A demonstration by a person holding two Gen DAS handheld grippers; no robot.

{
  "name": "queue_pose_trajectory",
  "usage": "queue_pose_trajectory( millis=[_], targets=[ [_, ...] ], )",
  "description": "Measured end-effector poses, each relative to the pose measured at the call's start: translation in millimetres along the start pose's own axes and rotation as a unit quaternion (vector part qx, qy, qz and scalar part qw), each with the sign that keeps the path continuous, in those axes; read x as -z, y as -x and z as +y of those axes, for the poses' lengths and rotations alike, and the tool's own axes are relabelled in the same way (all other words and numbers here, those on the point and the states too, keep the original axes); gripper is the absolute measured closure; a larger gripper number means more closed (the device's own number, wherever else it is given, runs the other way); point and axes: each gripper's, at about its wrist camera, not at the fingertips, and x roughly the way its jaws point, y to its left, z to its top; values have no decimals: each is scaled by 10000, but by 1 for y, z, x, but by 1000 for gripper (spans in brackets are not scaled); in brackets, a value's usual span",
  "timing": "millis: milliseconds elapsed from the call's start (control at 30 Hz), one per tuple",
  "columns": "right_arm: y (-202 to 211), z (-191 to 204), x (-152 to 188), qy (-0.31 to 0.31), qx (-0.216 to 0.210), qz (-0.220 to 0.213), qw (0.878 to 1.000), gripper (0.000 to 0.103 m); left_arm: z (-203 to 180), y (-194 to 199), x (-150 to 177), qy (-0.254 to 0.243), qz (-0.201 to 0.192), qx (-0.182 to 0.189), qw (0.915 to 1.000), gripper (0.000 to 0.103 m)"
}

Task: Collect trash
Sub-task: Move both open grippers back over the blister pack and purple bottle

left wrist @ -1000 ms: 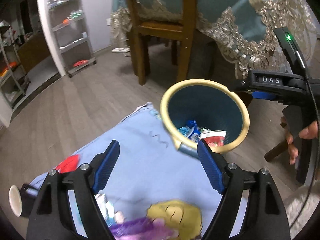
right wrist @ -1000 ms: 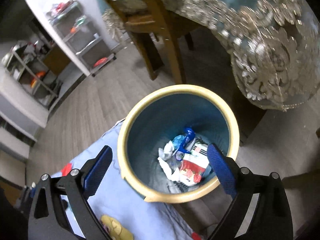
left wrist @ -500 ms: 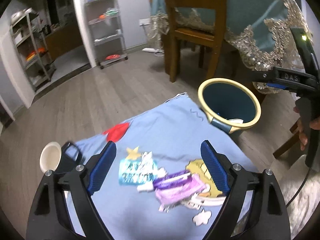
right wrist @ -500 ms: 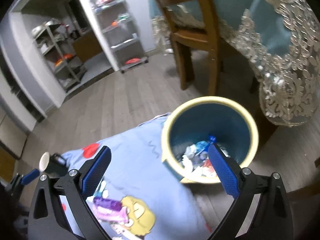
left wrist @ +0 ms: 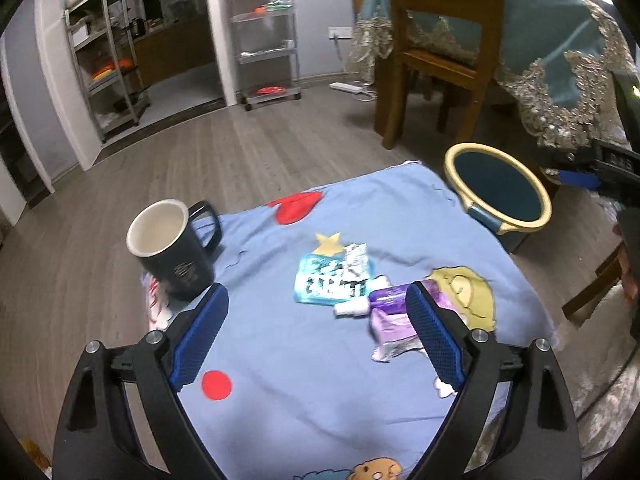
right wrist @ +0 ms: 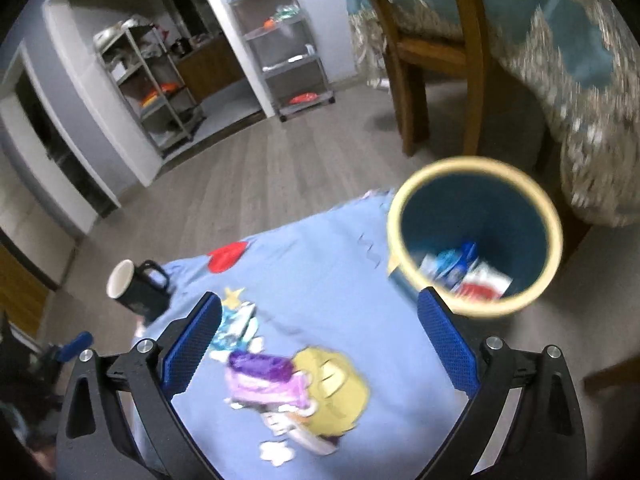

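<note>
— Which wrapper do you go for?
— The purple wrapper (left wrist: 394, 320) on the blue cloth (left wrist: 280, 380). It lies just ahead of your left gripper (left wrist: 318, 338), by its right pad, long axis left-right.
— And your right gripper (right wrist: 318, 344)?
— Farther off. Both grippers gape, empty; the bin (left wrist: 538, 216) sits far right.
</note>
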Motion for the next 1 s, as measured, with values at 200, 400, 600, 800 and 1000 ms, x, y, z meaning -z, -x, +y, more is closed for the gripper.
queue_pose_trajectory(
  millis=[200,400,600,800,1000],
  targets=[
    [-29,10,26,-205,-144,607,9978,6,19,-15,11,283,285,-217,9990,14],
    [-48,18,31,-44,-52,883,9961,6,17,-21,10,324,301,-133,9989,13],
    [-72,31,43,349,48,1247,9916,6,19,-39,11,411,512,-135,9978,13],
    [-105,53,55,999,-58,1663,9810,9,33,-46,12,724,627,-159,9953,13],
    [-134,80,69,1655,-224,1990,9657,34,52,-53,16,1089,817,-252,9904,13]
  ],
)
